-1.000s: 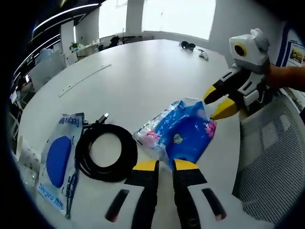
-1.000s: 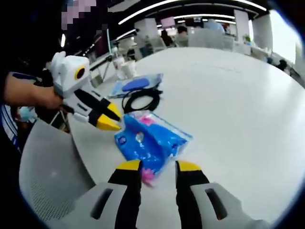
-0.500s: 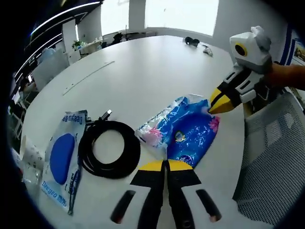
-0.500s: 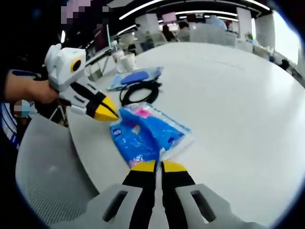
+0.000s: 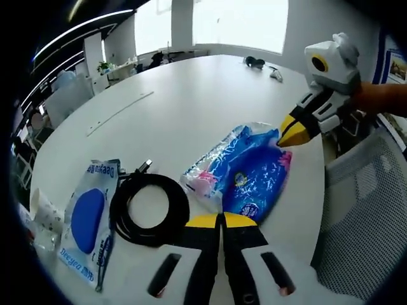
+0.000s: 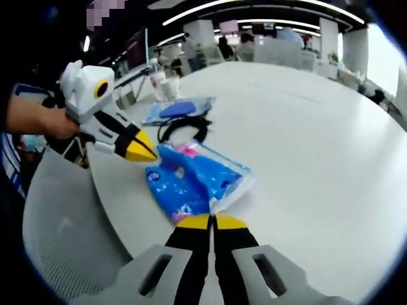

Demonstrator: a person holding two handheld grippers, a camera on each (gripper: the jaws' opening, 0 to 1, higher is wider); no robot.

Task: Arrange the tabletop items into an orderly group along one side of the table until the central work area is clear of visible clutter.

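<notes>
Lying on the round white table (image 5: pixel 191 95) near its edge: one crinkled blue plastic bag with clear ends (image 5: pixel 245 175), showing pink contents inside at the clear parts, exact contents too blurred to tell. Gripped at two opposite ends. Left gripper (image 5: pixel 222 220), yellow-tipped with black jaws, pressed together on the bag's near edge in the left gripper view; seen in the right gripper view as a white body with black and yellow jaws, tips together at the bag's corner. Right gripper (image 6: pixel 212 221), same build, jaws closed on the bag's near corner in the right gripper view; in the left gripper view its yellow tips meeting at the bag's far corner, held by a hand (image 5: pixel 381 98).

Beside the bag, toward the left of the left gripper view: one coiled black cable (image 5: pixel 149 206) with a plug end, flat on the table. Just beyond it, one flat clear packet with blue printed lettering (image 5: pixel 89 222), holding a blue oval item; touching or slightly overlapping the cable's edge. At the far left rim, white paper cups (image 5: pixel 41 210), count unclear. Across the table, small dark objects (image 5: pixel 254 61), too small to identify. One grey mesh chair back (image 5: pixel 362 210) just off the table's edge by the grippers.
</notes>
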